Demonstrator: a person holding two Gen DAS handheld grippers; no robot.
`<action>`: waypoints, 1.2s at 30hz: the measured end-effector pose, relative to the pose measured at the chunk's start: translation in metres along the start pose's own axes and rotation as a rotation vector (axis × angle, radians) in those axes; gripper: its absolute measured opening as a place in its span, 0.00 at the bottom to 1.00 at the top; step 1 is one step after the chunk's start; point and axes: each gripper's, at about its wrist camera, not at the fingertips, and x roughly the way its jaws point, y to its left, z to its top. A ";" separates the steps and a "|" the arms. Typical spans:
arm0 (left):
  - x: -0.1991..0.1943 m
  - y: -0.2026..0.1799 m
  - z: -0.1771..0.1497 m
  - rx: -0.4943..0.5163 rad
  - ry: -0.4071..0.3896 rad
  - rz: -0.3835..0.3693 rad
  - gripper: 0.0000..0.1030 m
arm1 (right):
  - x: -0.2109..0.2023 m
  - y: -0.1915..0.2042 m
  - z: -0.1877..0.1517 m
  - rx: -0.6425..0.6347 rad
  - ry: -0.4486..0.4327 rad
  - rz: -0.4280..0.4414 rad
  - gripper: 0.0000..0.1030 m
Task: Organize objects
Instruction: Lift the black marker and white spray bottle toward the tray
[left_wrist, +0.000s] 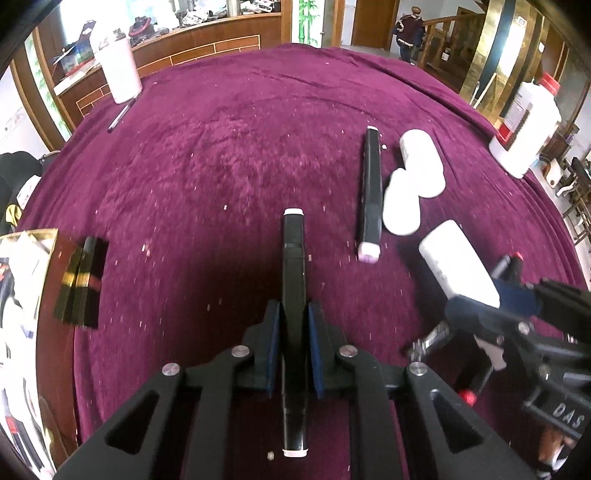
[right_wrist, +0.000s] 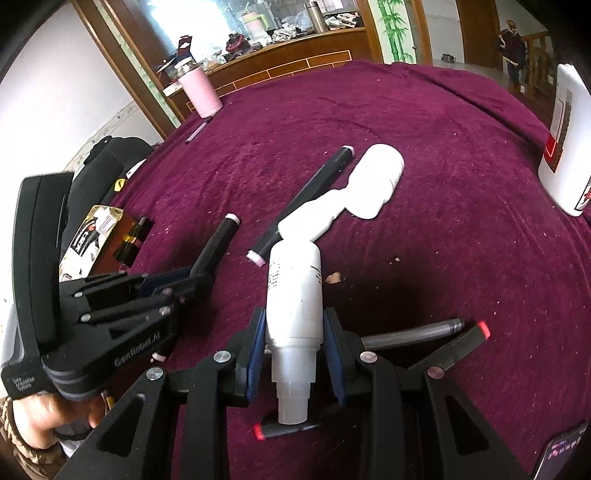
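1. Left wrist view: our left hand-held gripper (left_wrist: 294, 347) is clamped on a black marker (left_wrist: 293, 295), pads on its mid-barrel, white cap end pointing away over the purple worktop (left_wrist: 229, 147). Long overhang on both sides of the pads, so we'd expect it to pivot or slide in the grip if we swing fast or bump anything.
2. Same view: a second marker (left_wrist: 370, 195) lies ahead to the right, just beside two white bottles (left_wrist: 410, 184) that touch each other. Setting ours down next to it risks nudging the row, and round things could roll on the cloth.
3. Right hand-held gripper (left_wrist: 491, 306) sits close at the right edge with its own bottle; the two rigs could collide if both head for the same spot.
4. Right wrist view: our right hand-held gripper (right_wrist: 295, 332) is closed on a white pump bottle (right_wrist: 294, 291) near its neck, nozzle towards the camera. The body's far end is close to the lying bottles (right_wrist: 354, 195); whether it touches, we cannot tell. Pushing forward would shove them.
5. Same view: red-capped markers (right_wrist: 284, 430) lie under and beside the jaws, so lowering here could trap or flick them.
6. The tall jug (right_wrist: 565, 147) at right stands near the worktop edge; a wide swing could topple it.
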 end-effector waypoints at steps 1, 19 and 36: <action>-0.002 0.000 -0.003 -0.001 0.001 -0.004 0.13 | -0.001 0.003 -0.002 -0.005 0.000 0.001 0.31; -0.032 0.028 -0.051 -0.084 -0.011 -0.076 0.13 | -0.001 0.034 -0.021 -0.058 0.020 0.009 0.31; -0.083 0.049 -0.071 -0.122 -0.060 -0.099 0.14 | -0.006 0.054 -0.027 -0.088 0.012 0.047 0.32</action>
